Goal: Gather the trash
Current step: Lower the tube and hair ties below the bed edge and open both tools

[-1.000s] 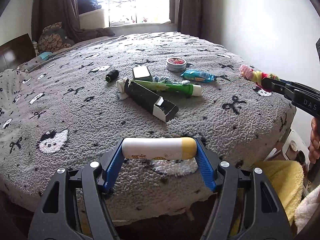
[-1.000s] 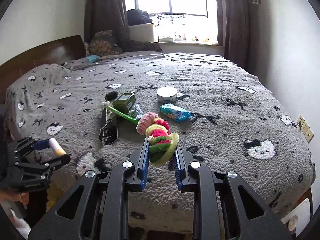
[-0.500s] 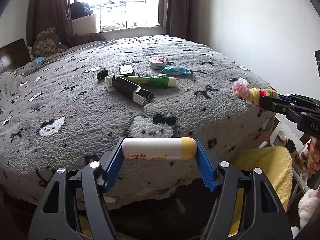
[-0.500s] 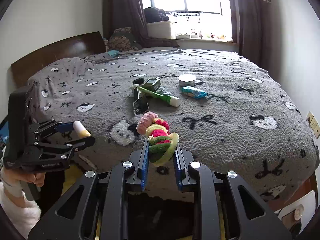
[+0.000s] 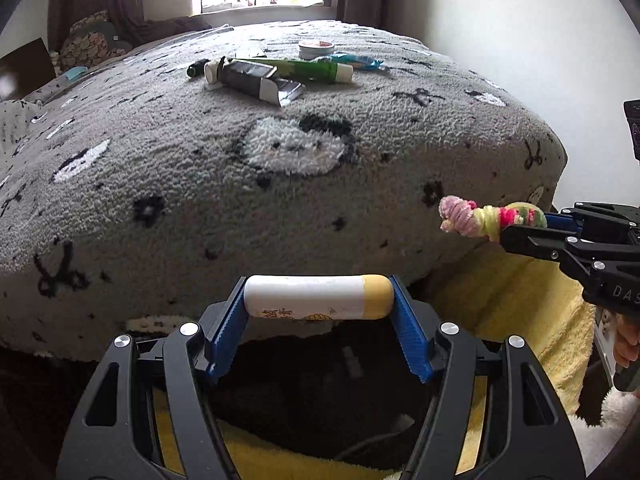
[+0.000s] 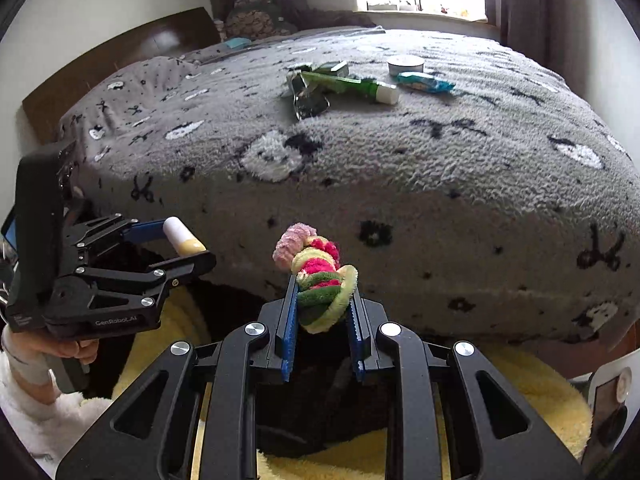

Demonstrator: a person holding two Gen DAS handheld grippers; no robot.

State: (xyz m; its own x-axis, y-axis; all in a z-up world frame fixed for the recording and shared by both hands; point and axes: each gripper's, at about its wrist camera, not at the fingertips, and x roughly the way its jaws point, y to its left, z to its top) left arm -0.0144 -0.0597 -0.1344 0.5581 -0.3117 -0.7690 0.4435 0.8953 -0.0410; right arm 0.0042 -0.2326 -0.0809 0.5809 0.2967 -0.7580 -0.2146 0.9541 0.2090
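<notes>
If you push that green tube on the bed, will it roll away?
Probably not far. The green tube looks flattened toward its far end, so it would likely slide or flop rather than roll. The fuzzy blanket should grip it, and the black box touching its side would likely block it that way.

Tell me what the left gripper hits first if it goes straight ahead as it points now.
Probably the blanket over the bed's near edge, dead ahead of the left gripper and its tube. Depth is unclear.

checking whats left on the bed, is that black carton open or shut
Open. The black carton lies on its side on the bed, and its near end flap hangs loose, showing a pale inner face. Whether anything is inside cannot be told.
</notes>
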